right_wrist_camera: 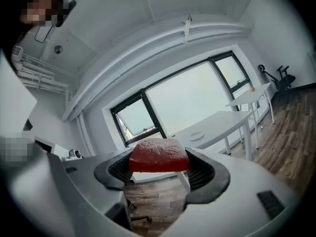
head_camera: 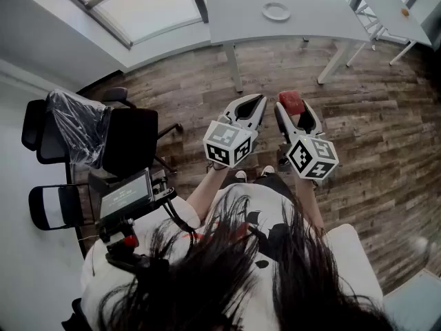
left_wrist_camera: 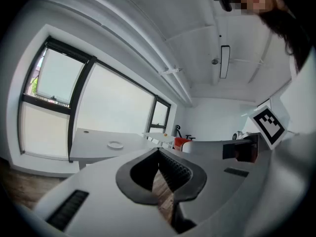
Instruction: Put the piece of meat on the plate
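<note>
The piece of meat [right_wrist_camera: 159,155], a red slab, is clamped between the pads of my right gripper [right_wrist_camera: 159,164]; the head view shows the meat [head_camera: 290,101] at the tip of that right gripper [head_camera: 291,105], held over the wooden floor. My left gripper [head_camera: 256,101] hangs beside it, tips together and empty. In its own view the left gripper [left_wrist_camera: 159,153] has closed jaws, with the meat [left_wrist_camera: 181,143] showing to the right. The white plate [head_camera: 276,11] lies on the white table [head_camera: 310,5] ahead, well apart from both grippers. The plate is also seen as plate [right_wrist_camera: 196,136] and plate [left_wrist_camera: 115,144].
Black office chairs [head_camera: 131,140] stand at the left, one with a plastic cover [head_camera: 76,126]. A second white table [head_camera: 389,5] with a small orange object [head_camera: 405,10] is at the far right. A screen device [head_camera: 124,195] hangs at the person's left side. Large windows [right_wrist_camera: 190,100] lie behind the table.
</note>
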`<state>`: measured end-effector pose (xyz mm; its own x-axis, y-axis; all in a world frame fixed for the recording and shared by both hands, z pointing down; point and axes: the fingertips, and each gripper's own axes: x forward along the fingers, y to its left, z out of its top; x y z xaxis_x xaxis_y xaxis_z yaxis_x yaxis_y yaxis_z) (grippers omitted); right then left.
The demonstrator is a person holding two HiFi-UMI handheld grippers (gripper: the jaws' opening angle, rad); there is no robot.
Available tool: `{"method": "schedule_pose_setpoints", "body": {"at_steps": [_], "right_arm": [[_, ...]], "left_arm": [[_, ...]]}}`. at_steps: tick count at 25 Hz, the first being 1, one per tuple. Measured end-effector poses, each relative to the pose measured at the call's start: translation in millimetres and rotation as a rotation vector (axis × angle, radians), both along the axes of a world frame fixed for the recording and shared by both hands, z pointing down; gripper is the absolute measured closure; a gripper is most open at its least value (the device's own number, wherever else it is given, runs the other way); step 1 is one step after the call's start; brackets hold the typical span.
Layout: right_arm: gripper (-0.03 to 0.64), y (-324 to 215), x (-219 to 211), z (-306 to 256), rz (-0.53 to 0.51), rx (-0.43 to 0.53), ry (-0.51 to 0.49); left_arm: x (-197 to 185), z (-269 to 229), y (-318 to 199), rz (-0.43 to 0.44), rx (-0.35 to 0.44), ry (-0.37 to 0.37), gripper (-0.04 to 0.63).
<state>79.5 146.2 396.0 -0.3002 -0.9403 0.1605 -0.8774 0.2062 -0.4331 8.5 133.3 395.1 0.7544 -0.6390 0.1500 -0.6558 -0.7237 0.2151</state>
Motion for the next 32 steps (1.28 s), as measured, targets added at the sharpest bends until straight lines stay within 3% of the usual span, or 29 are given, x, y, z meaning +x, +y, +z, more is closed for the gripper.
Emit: {"method": "schedule_pose_setpoints", "body": {"at_steps": [7, 18, 25, 32], "right_arm": [[0.307, -2.2, -2.5, -0.9, -0.002, 0.024, -0.023], [0.307, -11.3, -3.4, -2.3, -0.015, 0.035, 0.009], [0.307, -11.7, -5.1, -0.1, -0.022, 0.028, -0.007], [0.307, -41.7, 50.8, 9.7, -0.045, 0.008, -0.037]], "left_arm": [[5.3, -4.9, -0.5, 0.023, 0.02, 0.004, 0.589], [-11.4, -6.2, -15.5, -0.046, 0.028, 0.016, 0.589], [-10.3, 0.2, -13.5, -0.026, 0.017, -0.004, 0.589], [46.2, 6.9, -43.4, -0.052, 0.019, -0.04, 0.589]]}}
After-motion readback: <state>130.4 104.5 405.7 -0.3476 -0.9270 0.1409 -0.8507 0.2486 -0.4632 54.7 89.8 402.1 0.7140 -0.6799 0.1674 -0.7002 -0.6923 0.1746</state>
